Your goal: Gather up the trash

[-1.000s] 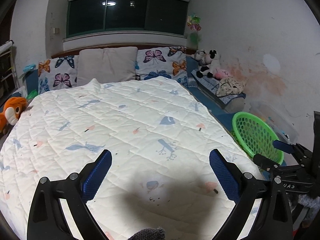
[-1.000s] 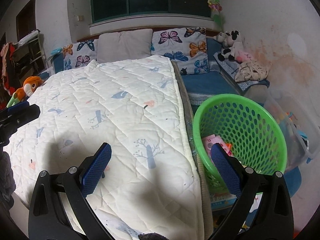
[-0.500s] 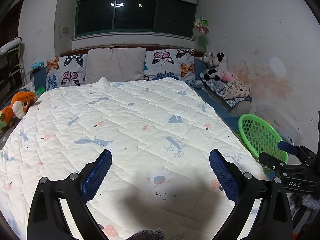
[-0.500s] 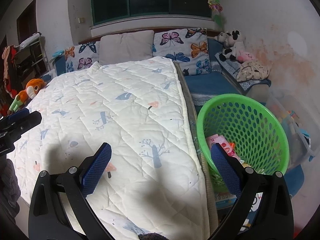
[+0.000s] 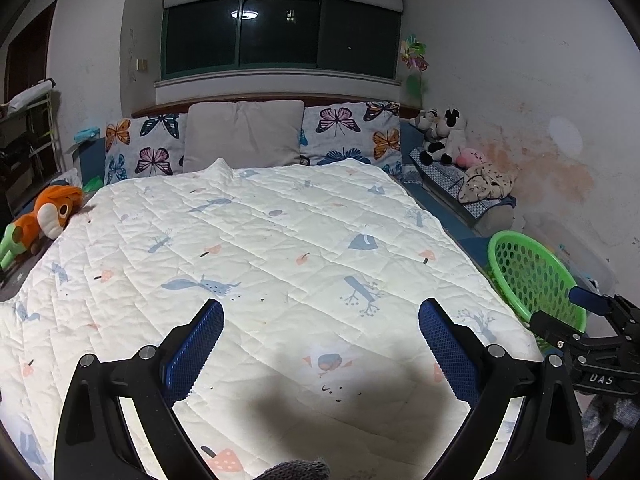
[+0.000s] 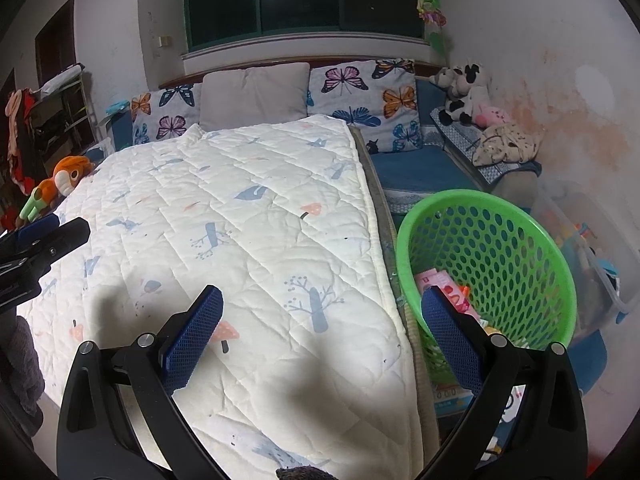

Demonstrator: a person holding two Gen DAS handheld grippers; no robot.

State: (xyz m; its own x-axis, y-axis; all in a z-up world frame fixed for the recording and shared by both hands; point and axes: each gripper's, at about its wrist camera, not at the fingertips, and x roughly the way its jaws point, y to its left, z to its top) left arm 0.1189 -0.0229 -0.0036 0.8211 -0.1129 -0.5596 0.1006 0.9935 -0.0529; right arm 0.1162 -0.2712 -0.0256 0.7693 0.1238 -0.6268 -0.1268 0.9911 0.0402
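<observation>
At the far left an orange toy animal (image 5: pixel 52 210) lies beside the bed, by the edge of the white quilt (image 5: pixel 256 248). The quilt covers most of the bed and has small blue and pink pictures on it. At the far end of the bed stand a butterfly pillow (image 5: pixel 140 144), a plain grey pillow (image 5: pixel 244 136) and another butterfly pillow. Above them is a dark window (image 5: pixel 280 36) with a lamp shining in the glass.

The left claw (image 5: pixel 320 332) hangs over the near part of the quilt. Its two blue fingers (image 5: pixel 192 348) stand wide apart and there is nothing between them.

The right claw (image 6: pixel 320 332) hangs over the near right edge of the bed. Its fingers are wide apart too, and it holds nothing.

On the floor just to the right of the bed stands a green basket (image 6: pixel 520 248) full of holes. The trash (image 6: pixel 444 284), pink and red wrappers, lies at the bottom of the basket. Far right, by the stained wall, soft toys (image 6: pixel 464 92) sit on a low blue bench.
</observation>
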